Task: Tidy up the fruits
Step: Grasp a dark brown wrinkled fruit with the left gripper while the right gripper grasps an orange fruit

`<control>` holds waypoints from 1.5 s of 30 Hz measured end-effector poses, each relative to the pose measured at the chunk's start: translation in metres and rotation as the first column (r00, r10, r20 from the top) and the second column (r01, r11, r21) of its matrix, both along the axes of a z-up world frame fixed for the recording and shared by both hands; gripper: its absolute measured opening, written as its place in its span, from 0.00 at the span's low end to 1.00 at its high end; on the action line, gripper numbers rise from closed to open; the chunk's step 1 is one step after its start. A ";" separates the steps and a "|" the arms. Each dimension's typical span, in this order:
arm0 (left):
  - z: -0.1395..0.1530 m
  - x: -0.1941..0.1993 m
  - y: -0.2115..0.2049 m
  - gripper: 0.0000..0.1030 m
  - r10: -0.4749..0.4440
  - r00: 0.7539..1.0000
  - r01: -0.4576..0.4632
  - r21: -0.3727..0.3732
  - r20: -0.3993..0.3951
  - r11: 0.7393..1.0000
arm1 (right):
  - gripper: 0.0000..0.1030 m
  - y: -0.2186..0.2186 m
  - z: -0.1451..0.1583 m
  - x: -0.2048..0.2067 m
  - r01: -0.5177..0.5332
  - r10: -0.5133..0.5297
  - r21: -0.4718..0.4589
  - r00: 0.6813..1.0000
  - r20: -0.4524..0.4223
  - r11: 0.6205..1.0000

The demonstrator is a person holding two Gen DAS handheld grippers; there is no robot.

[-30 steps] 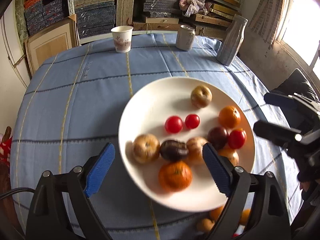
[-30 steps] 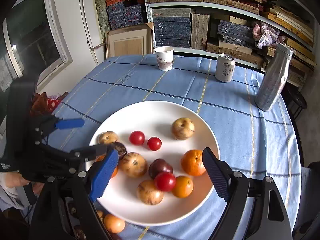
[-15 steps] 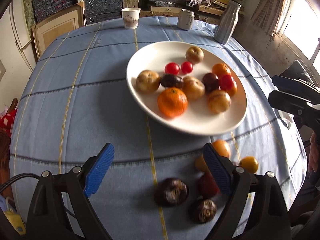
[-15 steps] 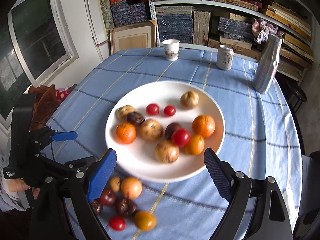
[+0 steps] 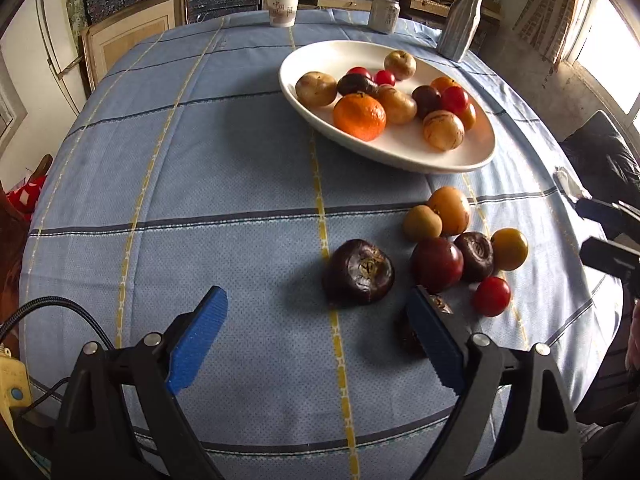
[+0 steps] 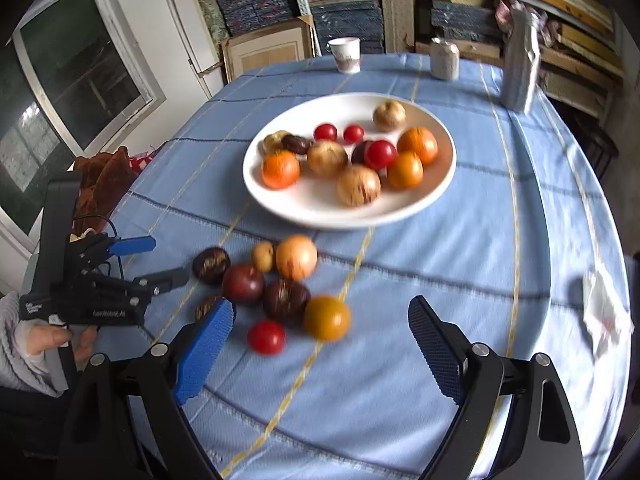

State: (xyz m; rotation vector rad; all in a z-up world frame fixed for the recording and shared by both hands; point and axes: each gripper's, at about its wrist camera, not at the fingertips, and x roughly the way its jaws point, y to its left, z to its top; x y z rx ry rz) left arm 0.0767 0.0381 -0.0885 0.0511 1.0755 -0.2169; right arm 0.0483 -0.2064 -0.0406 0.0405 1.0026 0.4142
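A white plate (image 5: 460,156) (image 6: 312,208) holds several fruits: oranges, red tomatoes, brown and dark ones. Loose fruits lie on the blue cloth in front of it: a dark purple fruit (image 5: 358,272) (image 6: 211,265), a dark red one (image 5: 437,264) (image 6: 243,283), an orange one (image 5: 450,210) (image 6: 297,257), a yellow-orange one (image 5: 509,249) (image 6: 327,317), a red tomato (image 5: 492,296) (image 6: 266,337). My left gripper (image 5: 316,344) is open and empty just before the dark purple fruit. My right gripper (image 6: 320,356) is open and empty, near the tomato.
A paper cup (image 5: 282,8) (image 6: 345,54), a can (image 5: 384,14) (image 6: 444,58) and a grey bottle (image 5: 460,24) (image 6: 520,68) stand at the table's far edge. A crumpled paper (image 6: 604,312) lies at the right. Shelves stand behind.
Both grippers have pulled back from over the plate toward the table's near edge and dropped lower. The loose fruits on the cloth have come into view. Both stay open.
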 end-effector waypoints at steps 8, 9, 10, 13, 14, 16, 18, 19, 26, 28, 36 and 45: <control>-0.018 0.010 -0.013 0.86 -0.030 0.999 0.031 0.069 -0.012 0.997 | 0.87 -0.004 -0.012 -0.016 0.009 -0.009 -0.016 0.999 -0.045 1.000; -0.021 0.012 -0.014 0.86 -0.035 0.999 0.036 0.076 -0.015 0.996 | 0.88 -0.005 -0.012 -0.017 0.013 -0.014 -0.019 0.999 -0.044 1.000; -0.023 0.012 -0.015 0.86 -0.037 0.999 0.038 0.077 -0.016 0.996 | 0.88 -0.006 -0.011 -0.018 0.017 -0.018 -0.022 0.999 -0.043 1.000; -0.028 0.018 -0.017 0.86 -0.044 0.999 0.046 0.082 -0.018 0.996 | 0.88 -0.012 -0.011 -0.019 0.037 -0.039 -0.026 0.998 -0.043 0.999; -0.029 0.019 -0.017 0.86 -0.048 0.999 0.049 0.079 -0.018 0.996 | 0.88 -0.014 -0.011 -0.019 0.045 -0.046 -0.026 0.998 -0.044 0.999; -0.031 0.021 -0.019 0.86 -0.054 0.998 0.055 0.071 -0.016 0.996 | 0.88 -0.018 -0.012 -0.019 0.060 -0.061 -0.028 0.997 -0.046 0.998; -0.031 0.024 -0.020 0.85 -0.061 0.998 0.061 0.066 -0.012 0.996 | 0.88 -0.020 -0.012 -0.019 0.070 -0.071 -0.028 0.996 -0.049 0.997; -0.031 0.025 -0.021 0.80 -0.064 0.998 0.065 0.055 -0.012 0.996 | 0.88 -0.021 -0.013 -0.018 0.073 -0.074 -0.029 0.996 -0.050 0.997; -0.027 0.023 -0.030 0.43 -0.132 0.991 0.132 0.018 -0.011 0.991 | 0.88 -0.018 -0.019 -0.014 0.057 -0.059 -0.024 0.996 -0.065 0.998; -0.027 0.020 -0.028 0.43 -0.124 0.992 0.124 0.017 -0.012 0.992 | 0.88 -0.011 -0.021 -0.011 0.032 -0.034 -0.028 0.997 -0.067 0.999; -0.025 0.000 -0.003 0.43 -0.055 0.998 0.055 0.015 -0.022 0.998 | 0.83 0.006 -0.032 0.006 -0.030 0.025 -0.063 0.997 -0.074 0.998; -0.025 -0.006 0.007 0.43 -0.023 0.999 0.023 0.017 -0.025 1.000 | 0.56 0.008 -0.051 0.028 -0.039 0.031 -0.061 0.990 -0.134 0.997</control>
